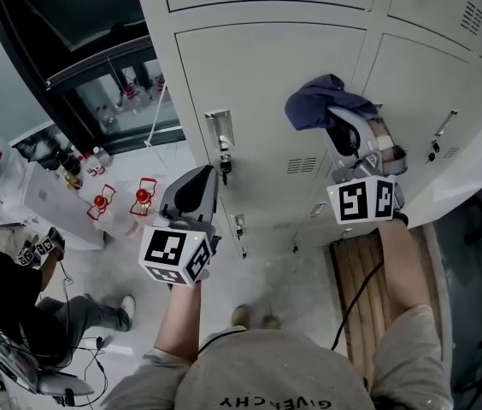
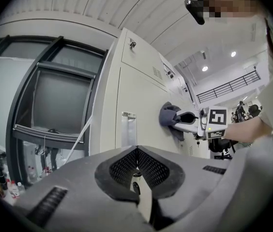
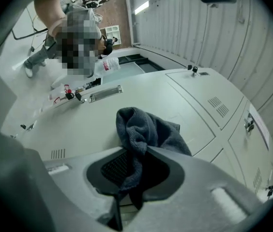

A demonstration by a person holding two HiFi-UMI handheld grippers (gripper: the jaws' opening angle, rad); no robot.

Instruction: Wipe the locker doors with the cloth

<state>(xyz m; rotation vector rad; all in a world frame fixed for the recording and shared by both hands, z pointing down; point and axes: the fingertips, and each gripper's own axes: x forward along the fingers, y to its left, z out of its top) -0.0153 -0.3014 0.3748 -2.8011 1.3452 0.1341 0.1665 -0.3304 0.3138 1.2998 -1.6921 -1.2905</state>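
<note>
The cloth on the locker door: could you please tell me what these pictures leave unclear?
- Locker door surface under the cloth: covered by it in every view.
- Cloth's tail: right gripper view, buried between the right gripper's jaws.
- Bottles by the window: head view, too small to identify.

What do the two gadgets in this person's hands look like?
Both are light grey shells with dark mesh-textured pads inside two jaws. The left gripper and right gripper each carry a white cube printed with black square markers. A black cable trails below the right one. The person wears a grey T-shirt.
</note>
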